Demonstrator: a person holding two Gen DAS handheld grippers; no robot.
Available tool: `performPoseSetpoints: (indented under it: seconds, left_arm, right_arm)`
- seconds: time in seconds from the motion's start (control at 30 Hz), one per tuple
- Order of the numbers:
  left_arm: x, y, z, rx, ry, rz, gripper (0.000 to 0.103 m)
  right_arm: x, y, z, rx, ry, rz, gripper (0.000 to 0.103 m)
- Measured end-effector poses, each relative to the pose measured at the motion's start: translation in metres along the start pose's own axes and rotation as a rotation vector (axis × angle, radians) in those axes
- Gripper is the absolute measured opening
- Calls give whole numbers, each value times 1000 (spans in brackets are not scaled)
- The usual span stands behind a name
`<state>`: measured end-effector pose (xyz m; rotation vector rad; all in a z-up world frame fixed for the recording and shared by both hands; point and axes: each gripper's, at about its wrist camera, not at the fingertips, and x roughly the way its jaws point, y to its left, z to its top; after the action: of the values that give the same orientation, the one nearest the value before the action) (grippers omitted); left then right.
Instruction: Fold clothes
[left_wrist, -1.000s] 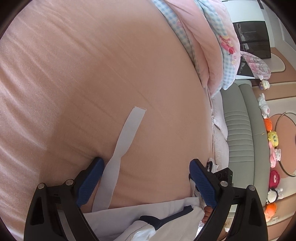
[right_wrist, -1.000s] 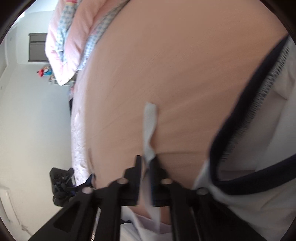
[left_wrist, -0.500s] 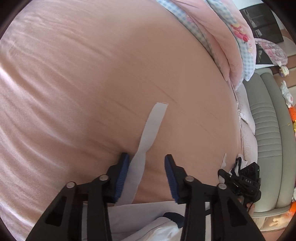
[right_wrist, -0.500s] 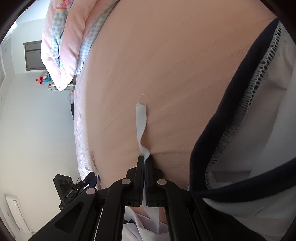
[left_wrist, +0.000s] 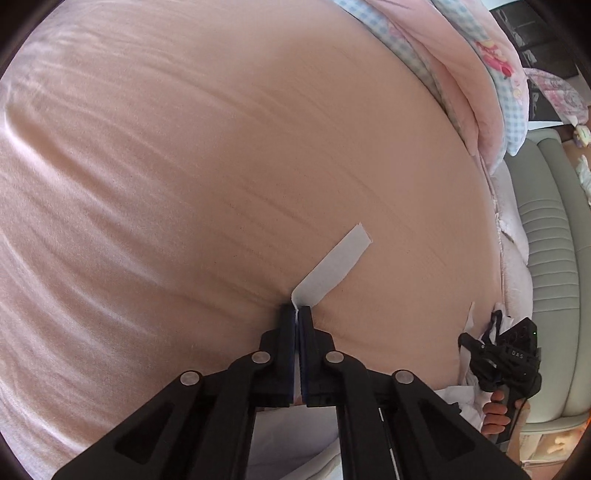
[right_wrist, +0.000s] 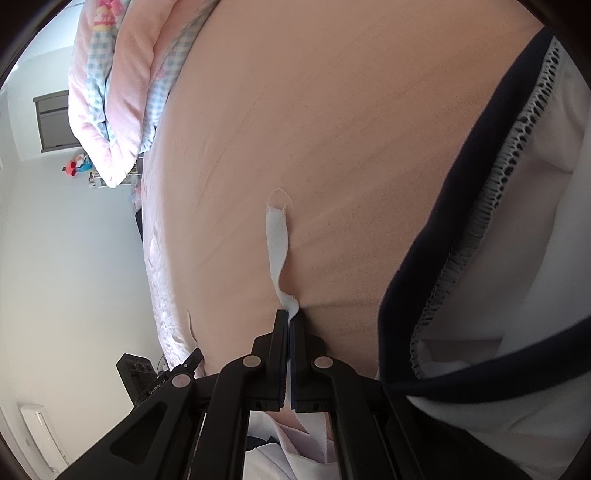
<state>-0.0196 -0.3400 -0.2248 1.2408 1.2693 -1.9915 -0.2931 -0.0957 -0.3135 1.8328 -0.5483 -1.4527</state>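
White garment straps pinched on the pink bed.
Left gripper (left_wrist: 296, 312) is clamped on one white strap (left_wrist: 334, 267); right gripper (right_wrist: 289, 318) is clamped on another strap (right_wrist: 277, 243), beside the navy-trimmed white garment (right_wrist: 517, 258) lying on the bed (left_wrist: 184, 166).

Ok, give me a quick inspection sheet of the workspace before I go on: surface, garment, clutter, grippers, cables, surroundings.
Surface: peach bedsheet, lightly wrinkled.
Job's things: white garment with navy trim; two white straps, left strap and right strap, lying on the sheet.
Clutter: pink checked quilt bunched at the far edge.
Grippers: left gripper shut on the left strap; right gripper shut on the right strap.
Cables: nothing seen.
Surroundings: grey-green sofa beside the bed; white wall.
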Motion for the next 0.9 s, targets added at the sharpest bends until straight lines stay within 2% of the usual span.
performPoseSetpoints:
  seconds: [0.1,0.2,0.27,0.4,0.47,0.7,0.77,0.9]
  left_arm:
    - [-1,-4,2,-11,2,23,3]
    - [-3,-14,-1,22,-5,72,3]
    - [-6,-23,-4,58,-18,110,3]
    - [-10,-50,-18,184,-44,127,3]
    - [-13,-61,-23,214,-62,144,3]
    - [-31,-78,-35,251,-118,129,3]
    - [-36,-74,-38,243,-126,120,3]
    - [-47,-66,-46,236,-144,102,3]
  right_arm:
    - [-1,3,-1,9,-13,-21,0]
    - [-2,8,-2,6,-28,-50,0]
    - [-3,21,-6,-62,-48,-116,0]
    - [0,62,-26,-303,-105,-302,0]
    - [3,80,-38,-404,-126,-355,0]
    - [2,108,-60,-525,-155,-392,0]
    - [-1,110,-68,-553,-170,-417,0]
    - [-7,114,-76,-557,-184,-399,0]
